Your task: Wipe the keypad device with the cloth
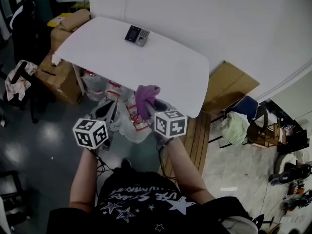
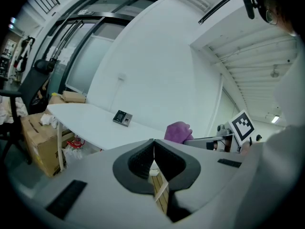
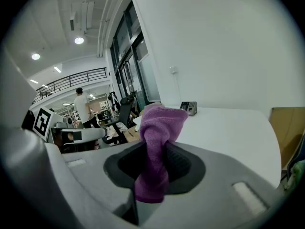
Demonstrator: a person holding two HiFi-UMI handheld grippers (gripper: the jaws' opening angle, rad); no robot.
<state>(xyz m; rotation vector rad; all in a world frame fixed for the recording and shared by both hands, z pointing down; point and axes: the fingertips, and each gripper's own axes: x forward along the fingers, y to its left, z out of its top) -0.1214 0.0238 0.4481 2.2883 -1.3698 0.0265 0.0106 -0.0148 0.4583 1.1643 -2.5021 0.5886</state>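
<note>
The keypad device [image 1: 137, 35] is a small dark-and-grey box lying at the far side of the white table [image 1: 161, 77]; it also shows as the keypad device [image 2: 122, 118] and the keypad device [image 3: 189, 108] in the gripper views. A purple cloth [image 1: 145, 98] is pinched in my right gripper [image 1: 152, 106], sticking up from the jaws as the cloth [image 3: 157, 147]. That gripper [image 3: 156, 162] is held short of the table's near edge. My left gripper [image 1: 108, 112] hangs beside it, off the table; its jaws [image 2: 153, 160] meet with nothing between them.
Cardboard boxes [image 1: 62, 62] stand at the table's left end and plastic bags [image 1: 122, 106] lie on the floor under it. A flat cardboard sheet [image 1: 229, 84] leans at the right, with a chair and clutter [image 1: 243, 121] beyond. A white wall runs behind the table.
</note>
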